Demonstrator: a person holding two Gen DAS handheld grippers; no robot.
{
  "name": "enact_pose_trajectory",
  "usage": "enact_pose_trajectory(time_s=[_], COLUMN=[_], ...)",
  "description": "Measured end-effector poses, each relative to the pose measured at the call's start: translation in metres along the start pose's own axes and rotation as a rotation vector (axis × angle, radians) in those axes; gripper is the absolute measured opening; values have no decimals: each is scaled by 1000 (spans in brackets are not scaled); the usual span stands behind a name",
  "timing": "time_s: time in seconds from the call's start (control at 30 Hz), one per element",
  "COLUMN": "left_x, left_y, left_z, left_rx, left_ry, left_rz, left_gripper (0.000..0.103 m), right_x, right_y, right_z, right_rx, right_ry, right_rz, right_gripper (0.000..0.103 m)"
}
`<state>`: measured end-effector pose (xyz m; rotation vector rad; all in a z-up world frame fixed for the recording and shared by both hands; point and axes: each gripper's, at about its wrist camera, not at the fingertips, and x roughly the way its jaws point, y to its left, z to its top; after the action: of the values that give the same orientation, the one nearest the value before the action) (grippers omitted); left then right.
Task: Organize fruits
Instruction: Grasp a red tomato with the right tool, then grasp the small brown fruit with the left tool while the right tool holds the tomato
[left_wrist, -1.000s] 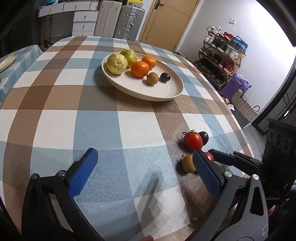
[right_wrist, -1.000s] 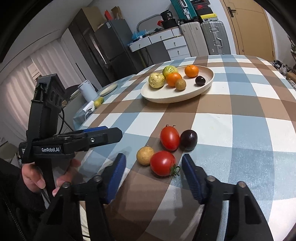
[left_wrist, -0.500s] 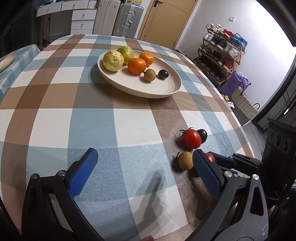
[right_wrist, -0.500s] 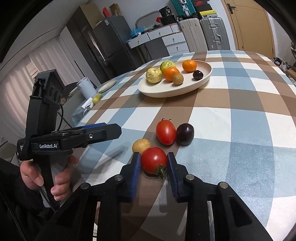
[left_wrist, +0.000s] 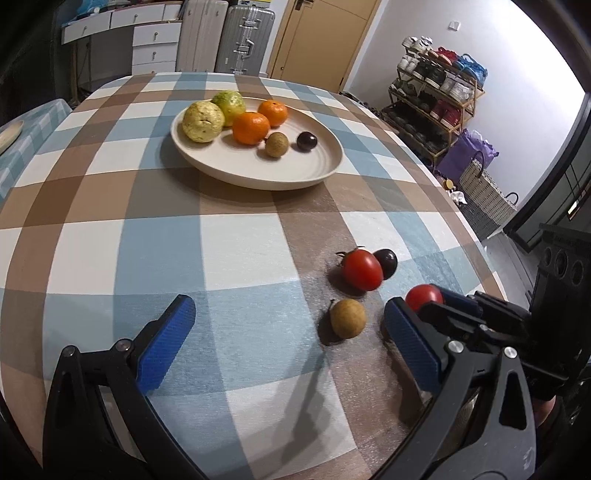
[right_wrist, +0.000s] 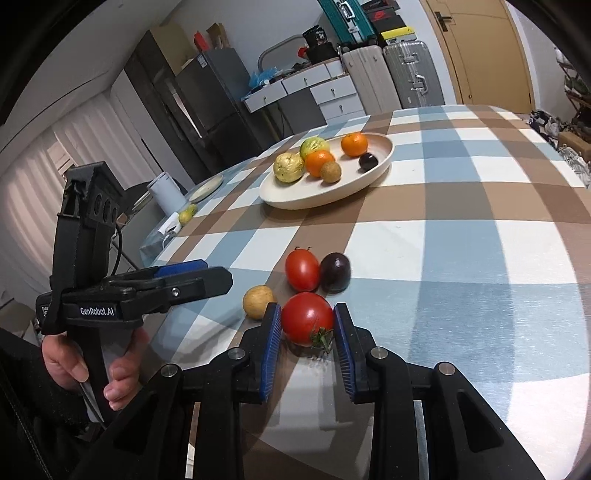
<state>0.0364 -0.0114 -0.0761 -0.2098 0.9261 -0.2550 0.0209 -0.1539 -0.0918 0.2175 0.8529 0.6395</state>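
My right gripper (right_wrist: 307, 321) is shut on a round red tomato (right_wrist: 307, 318) and holds it just above the checked tablecloth; this tomato shows in the left wrist view (left_wrist: 424, 296). Beside it lie a tan longan (right_wrist: 258, 301), an oval red tomato (right_wrist: 302, 269) and a dark plum (right_wrist: 335, 272). My left gripper (left_wrist: 291, 339) is open and empty, near the longan (left_wrist: 348, 318). A cream plate (left_wrist: 317, 170) farther back holds two guavas, two oranges, a longan and a dark plum.
The table edge (left_wrist: 476, 236) curves off to the right, with a shoe rack (left_wrist: 436, 99) and woven basket (left_wrist: 484, 199) beyond. A second table with a small plate (right_wrist: 207, 186) and a white kettle (right_wrist: 166, 194) stands to the left.
My right gripper closed around the round tomato and lifted it slightly. My left gripper stayed open and drifted a little.
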Motion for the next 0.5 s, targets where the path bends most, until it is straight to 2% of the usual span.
enact_pose_trajectory(time_s=[0.13, 0.23, 0.33, 0.4, 0.43, 0.47, 0.5], left_x=[6, 11, 15, 18, 19, 19, 20], left_y=[-11, -19, -25, -28, -30, -32, -34], left_z=[-2, -4, -6, -6, -6, -6, -6], left_rx=[24, 52, 68, 75, 84, 94, 108], left_ry=[34, 53, 66, 80, 83, 84, 91], left_rz=[-33, -37, -46, -56, -53, -55, -60], left_gripper=[102, 101, 97, 84, 83, 78, 68], right_x=[-8, -11, -14, -16, -17, -19, -20], right_y=[-3, -6, -13, -15, -16, -16, -16], right_z=[-1, -2, -2, -3, -4, -4, -4], right_rx=[-1, -7, 9, 7, 6, 3, 2], right_ry=[-22, -28, -39, -46, -49, -53, -55], right_rz=[-1, -32, -31, -28, -27, -26, -24], right_gripper=[29, 29, 29, 29, 29, 29, 29])
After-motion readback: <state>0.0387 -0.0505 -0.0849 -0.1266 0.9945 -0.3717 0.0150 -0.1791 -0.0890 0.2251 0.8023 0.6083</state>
